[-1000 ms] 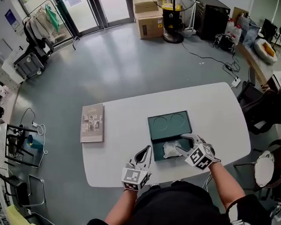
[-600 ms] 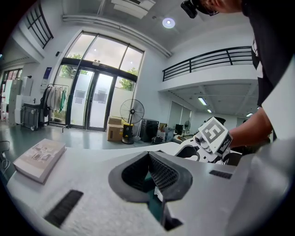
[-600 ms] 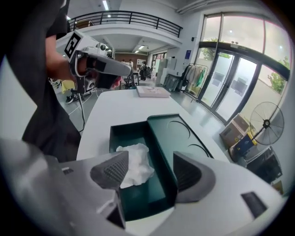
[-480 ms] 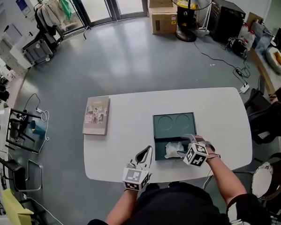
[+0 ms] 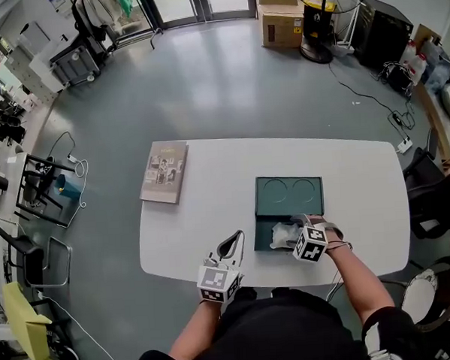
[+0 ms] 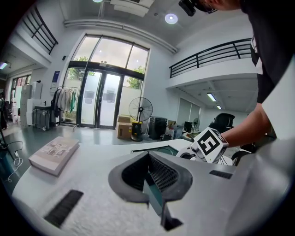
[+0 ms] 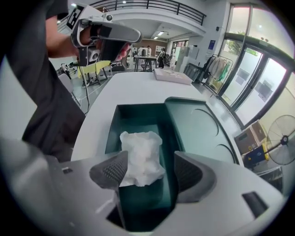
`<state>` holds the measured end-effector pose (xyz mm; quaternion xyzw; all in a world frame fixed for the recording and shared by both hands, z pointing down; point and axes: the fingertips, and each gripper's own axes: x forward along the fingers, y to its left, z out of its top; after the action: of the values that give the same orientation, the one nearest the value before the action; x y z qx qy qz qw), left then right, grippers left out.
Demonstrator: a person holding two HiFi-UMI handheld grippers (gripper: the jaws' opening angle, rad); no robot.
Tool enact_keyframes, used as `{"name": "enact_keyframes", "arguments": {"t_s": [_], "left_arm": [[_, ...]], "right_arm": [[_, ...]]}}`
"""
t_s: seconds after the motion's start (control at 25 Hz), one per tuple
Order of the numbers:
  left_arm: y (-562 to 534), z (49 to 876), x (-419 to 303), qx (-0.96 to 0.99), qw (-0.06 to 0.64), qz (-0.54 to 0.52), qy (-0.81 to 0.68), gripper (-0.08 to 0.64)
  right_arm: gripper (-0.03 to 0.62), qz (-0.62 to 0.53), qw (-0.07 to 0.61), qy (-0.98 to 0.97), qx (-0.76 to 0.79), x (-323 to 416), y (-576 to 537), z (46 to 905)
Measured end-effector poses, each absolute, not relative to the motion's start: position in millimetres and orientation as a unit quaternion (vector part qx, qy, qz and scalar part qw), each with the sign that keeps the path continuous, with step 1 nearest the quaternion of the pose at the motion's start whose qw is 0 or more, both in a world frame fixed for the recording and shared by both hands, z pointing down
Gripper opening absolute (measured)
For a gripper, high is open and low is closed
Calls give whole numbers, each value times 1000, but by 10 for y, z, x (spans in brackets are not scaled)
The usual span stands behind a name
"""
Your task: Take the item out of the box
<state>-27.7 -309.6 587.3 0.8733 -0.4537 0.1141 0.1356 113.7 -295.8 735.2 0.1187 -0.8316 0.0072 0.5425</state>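
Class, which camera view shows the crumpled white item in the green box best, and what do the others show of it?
The right gripper view: the white item lies close and central in the green box, its crumpled folds clear. The head view shows a small white patch; the left gripper view does not show it.

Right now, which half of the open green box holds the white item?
The half nearer the person, deep and plain, holds the white item; the far half, with two round recesses, is empty.
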Motion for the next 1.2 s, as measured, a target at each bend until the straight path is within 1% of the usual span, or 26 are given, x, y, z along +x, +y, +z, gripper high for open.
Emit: {"name": "enact_keyframes", "arguments": {"t_s": [0.24,0.52,0.72,1.0,1.2], "left_arm": [[-3033,5915,-357,867,140,115,-464,9],[-3020,5911,-460,860,138,118,-477,9],[-3000,5879,-526,857,140,118,-481,9],[-2971,5946,-571,860,140,117,-476,9],[-2998,5876,-576,861,137,114,-476,9]], "right_arm": [[293,5,552,-829,89,1063,-2906,7454],[264,-4,580,-813,56,976,-2845,7665],[221,-3,586,-809,44,928,-2809,7718],[184,0,588,-808,39,901,-2805,7709],[130,-5,589,-807,44,883,-2795,7696]]}}
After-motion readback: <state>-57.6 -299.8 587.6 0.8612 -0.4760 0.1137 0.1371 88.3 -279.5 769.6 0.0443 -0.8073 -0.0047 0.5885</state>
